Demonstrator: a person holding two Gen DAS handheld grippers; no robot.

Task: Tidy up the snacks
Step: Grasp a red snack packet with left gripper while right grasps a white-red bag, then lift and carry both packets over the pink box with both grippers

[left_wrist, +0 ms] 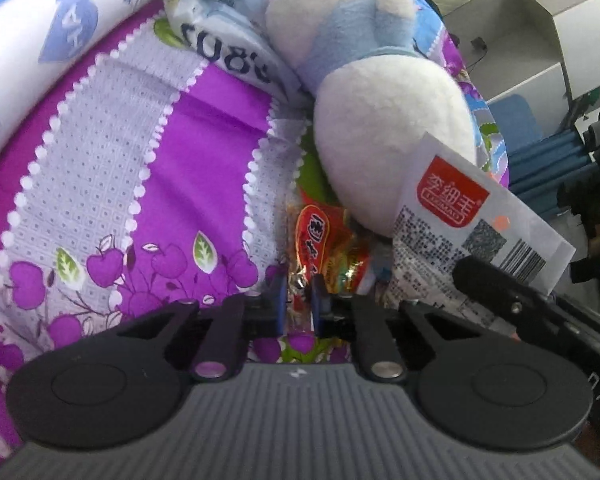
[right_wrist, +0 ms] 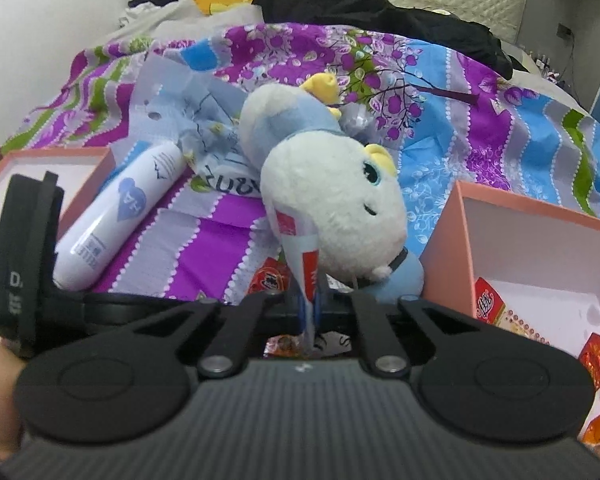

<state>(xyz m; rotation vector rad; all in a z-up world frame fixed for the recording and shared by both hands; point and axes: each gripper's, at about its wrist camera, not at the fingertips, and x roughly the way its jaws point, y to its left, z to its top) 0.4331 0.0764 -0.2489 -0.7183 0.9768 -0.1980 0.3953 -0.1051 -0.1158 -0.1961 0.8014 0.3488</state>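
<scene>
On a bed with a purple flowered sheet [right_wrist: 204,248], the right gripper [right_wrist: 309,308] is closed on a white-red snack packet [right_wrist: 306,256]; its long axis points to 12 o'clock. The pink box [right_wrist: 452,240] with snacks lies at 3 o'clock, nearer this hand. The left gripper [left_wrist: 299,300] pinches a red candy wrapper [left_wrist: 320,248].

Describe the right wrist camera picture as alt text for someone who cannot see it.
The right gripper is shut on a white and red snack packet, held up in front of a white and blue plush toy lying on a purple flowered bedsheet. A pink box on the right holds a few red snack packets, and a white bottle lies on the left.
</scene>
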